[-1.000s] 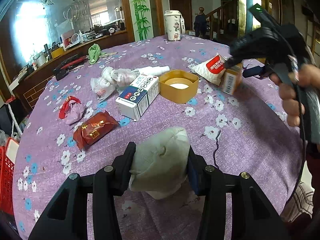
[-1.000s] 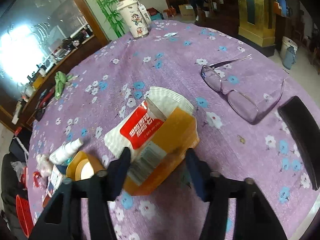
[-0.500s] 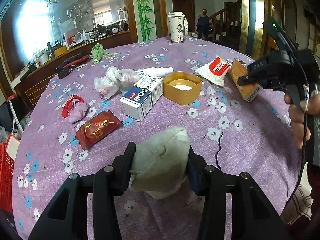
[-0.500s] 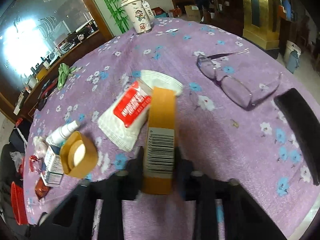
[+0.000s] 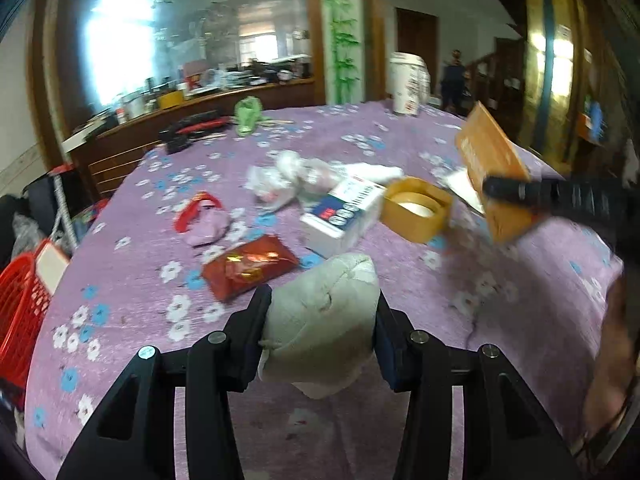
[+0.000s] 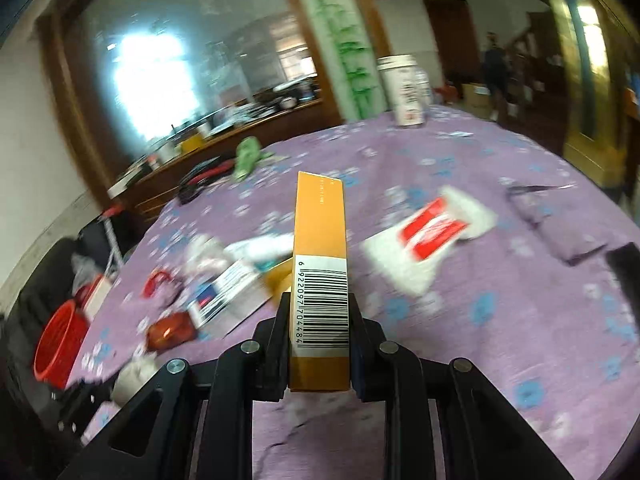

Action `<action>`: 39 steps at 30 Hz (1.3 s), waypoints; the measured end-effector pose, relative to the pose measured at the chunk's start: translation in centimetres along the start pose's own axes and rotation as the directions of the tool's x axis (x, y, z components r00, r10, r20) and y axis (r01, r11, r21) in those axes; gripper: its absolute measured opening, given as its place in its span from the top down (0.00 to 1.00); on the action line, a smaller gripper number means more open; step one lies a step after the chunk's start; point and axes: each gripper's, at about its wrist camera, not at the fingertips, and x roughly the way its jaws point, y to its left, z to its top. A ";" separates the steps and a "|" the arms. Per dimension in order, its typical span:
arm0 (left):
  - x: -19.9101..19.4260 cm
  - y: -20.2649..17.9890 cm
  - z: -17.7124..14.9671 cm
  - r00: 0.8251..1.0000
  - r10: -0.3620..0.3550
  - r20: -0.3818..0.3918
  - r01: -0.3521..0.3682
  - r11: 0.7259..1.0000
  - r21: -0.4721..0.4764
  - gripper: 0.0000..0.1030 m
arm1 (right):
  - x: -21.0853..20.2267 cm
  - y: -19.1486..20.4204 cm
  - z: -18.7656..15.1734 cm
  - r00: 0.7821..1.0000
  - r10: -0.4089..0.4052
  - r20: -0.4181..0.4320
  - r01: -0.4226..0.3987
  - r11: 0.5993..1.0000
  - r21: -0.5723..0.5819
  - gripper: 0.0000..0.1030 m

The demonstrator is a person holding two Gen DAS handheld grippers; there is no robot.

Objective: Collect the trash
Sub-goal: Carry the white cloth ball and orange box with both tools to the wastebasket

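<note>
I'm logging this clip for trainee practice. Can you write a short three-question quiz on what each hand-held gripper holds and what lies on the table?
1. True or false: the right hand-held gripper is shut on an orange box.
2. What does the left hand-held gripper hold? A) grey crumpled wad B) red packet C) white-and-blue box
3. Fill in: the red basket sits off the table's ____ edge in the right wrist view.

Key: 1 true; 2 A; 3 left.

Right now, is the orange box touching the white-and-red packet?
Apart. Right wrist view: orange box is clamped in the right gripper, off the table; white-and-red packet lies beyond.
</note>
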 end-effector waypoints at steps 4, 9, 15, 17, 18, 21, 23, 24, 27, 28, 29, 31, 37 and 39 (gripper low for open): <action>-0.1 1.2 0.1 0.998 0.057 0.005 -0.056 0.996 -0.073 0.56 | 1.0 1.3 -1.1 1.000 0.010 -0.001 -0.010 0.999 -0.042 0.76; -0.2 1.9 0.2 0.996 0.084 0.013 -0.083 0.991 -0.107 0.56 | 1.1 1.5 -1.7 1.000 0.030 0.003 -0.029 0.998 -0.054 0.76; -0.4 1.5 0.1 0.995 0.098 0.029 -0.095 0.992 -0.084 0.56 | 1.1 2.3 -1.9 0.999 0.048 0.005 -0.047 0.994 -0.097 0.76; -0.6 1.5 0.0 0.995 0.099 0.035 -0.095 0.992 -0.087 0.56 | 1.2 2.2 -1.9 0.998 0.062 0.000 -0.062 0.994 -0.092 0.76; -0.6 1.5 0.0 0.995 0.097 0.035 -0.094 0.992 -0.086 0.56 | 1.2 2.1 -1.9 0.998 0.065 0.000 -0.065 0.994 -0.087 0.76; -0.8 1.6 -0.1 0.994 0.103 0.043 -0.099 0.991 -0.089 0.56 | 1.1 2.3 -2.0 0.997 0.075 0.005 -0.074 0.993 -0.095 0.76; -0.8 1.6 -0.1 0.993 0.106 0.042 -0.102 0.991 -0.090 0.56 | 1.2 2.3 -2.0 0.997 0.080 0.003 -0.079 0.992 -0.096 0.76; -0.8 1.6 -0.1 0.993 0.108 0.042 -0.104 0.990 -0.090 0.55 | 1.2 2.2 -2.0 0.997 0.081 0.002 -0.080 0.992 -0.094 0.76; -0.7 1.6 0.0 0.993 0.108 0.036 -0.105 0.990 -0.090 0.55 | 1.3 2.3 -2.0 0.997 0.081 -0.002 -0.081 0.992 -0.097 0.76; -0.7 1.6 0.0 0.993 0.108 0.035 -0.105 0.990 -0.091 0.55 | 1.3 2.4 -2.0 0.997 0.081 -0.002 -0.081 0.992 -0.099 0.76; -0.7 1.6 0.0 0.994 0.108 0.034 -0.105 0.990 -0.091 0.55 | 1.3 2.4 -2.0 0.997 0.081 -0.002 -0.081 0.992 -0.100 0.76; -0.7 1.6 0.0 0.993 0.110 0.035 -0.107 0.990 -0.091 0.55 | 1.3 2.3 -2.0 0.996 0.084 -0.001 -0.084 0.992 -0.099 0.76; -0.7 1.8 0.0 0.993 0.113 0.030 -0.110 0.990 -0.092 0.55 | 1.2 2.4 -2.0 0.997 0.083 0.002 -0.083 0.992 -0.096 0.76; -0.7 1.8 0.0 0.993 0.113 0.031 -0.110 0.990 -0.092 0.55 | 1.1 2.4 -2.0 0.997 0.082 0.003 -0.081 0.992 -0.097 0.76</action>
